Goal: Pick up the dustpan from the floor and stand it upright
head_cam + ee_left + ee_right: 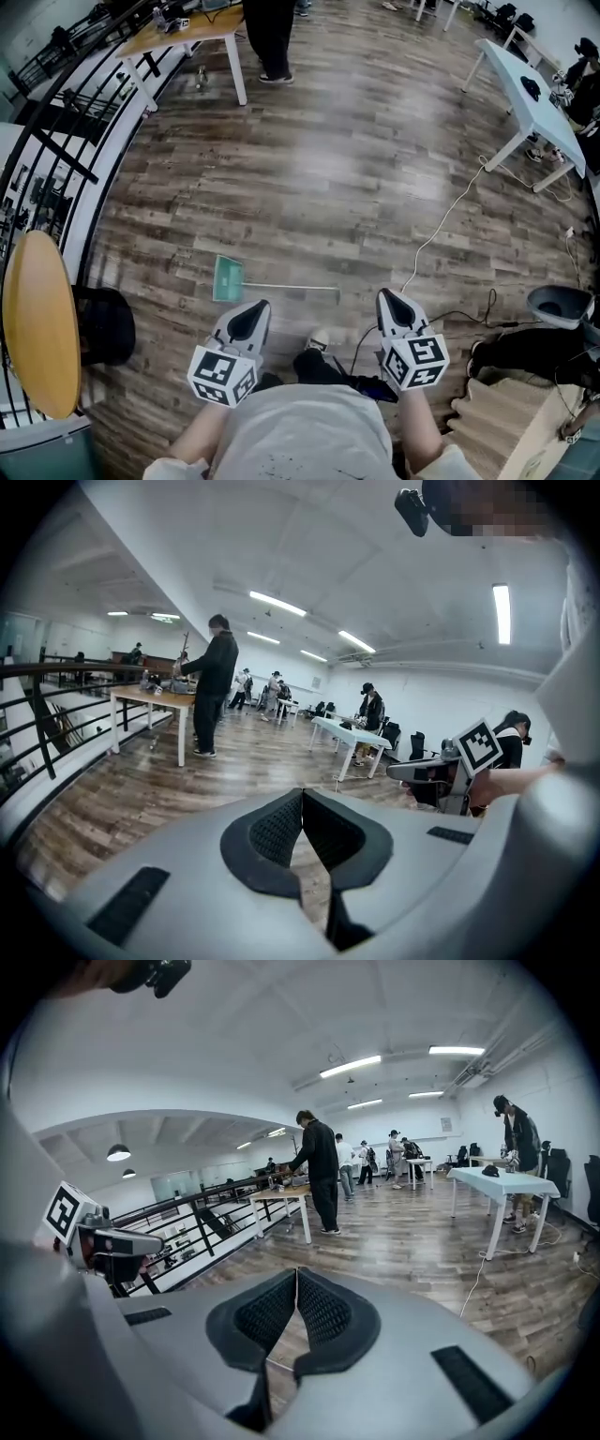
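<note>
The dustpan [228, 278] lies flat on the wood floor [309, 178], its green pan toward 9 o'clock and its thin handle [291, 287] running off toward 3 o'clock, so the main risk is a poor grip. A rod that slim and that low could roll or slip out of the pads, or the jaw tips could scrape the boards before they get round it. A hold far out on the handle would probably let the heavier pan end swing and twist. Once upright with nothing nearby to lean on, it may simply topple. The black cable [469, 319] on the floor at about 3 o'clock of the right gripper [386, 298] could snag a low sweep. Neither gripper is ready yet: the left gripper [257, 309], with the pan at its 11 o'clock, has its jaws pressed together at the tips on nothing, and the right gripper's jaws likewise meet with nothing between them; both hover apart from the dustpan and must open before any pick
</note>
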The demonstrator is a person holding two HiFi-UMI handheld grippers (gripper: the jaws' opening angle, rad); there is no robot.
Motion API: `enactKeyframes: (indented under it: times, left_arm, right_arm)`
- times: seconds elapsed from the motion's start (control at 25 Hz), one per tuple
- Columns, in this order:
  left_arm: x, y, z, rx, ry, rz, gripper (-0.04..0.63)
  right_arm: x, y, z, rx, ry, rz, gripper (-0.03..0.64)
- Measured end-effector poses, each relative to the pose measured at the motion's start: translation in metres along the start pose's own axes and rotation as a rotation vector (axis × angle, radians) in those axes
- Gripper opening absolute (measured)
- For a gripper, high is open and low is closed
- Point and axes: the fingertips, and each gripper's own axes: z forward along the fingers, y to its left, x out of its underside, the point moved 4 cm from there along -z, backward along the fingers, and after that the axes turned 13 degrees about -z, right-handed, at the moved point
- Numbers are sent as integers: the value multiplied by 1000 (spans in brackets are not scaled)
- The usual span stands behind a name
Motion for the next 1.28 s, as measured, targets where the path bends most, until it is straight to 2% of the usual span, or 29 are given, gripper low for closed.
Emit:
enactKeyframes:
  times: [0.2,0.4,0.8,1.0,1.28]
  left_arm:
    - [-5,-12,25,-4,26,12,25]
    - [-9,-6,38,-8,51,8,24]
    - [-27,22,60,12,83,6,25]
    - [-16,37,69,32,116,2,25]
    - [8,74,95,43,153,-14,25]
  right_arm:
    - [2,-34,16,-7,10,13,28]
    - [4,-48,28,-2,14,28,28]
    - [21,-49,35,30,75,48,28]
    - [40,-44,51,22,118,48,28]
    - [79,-33,100,-34,203,33,28]
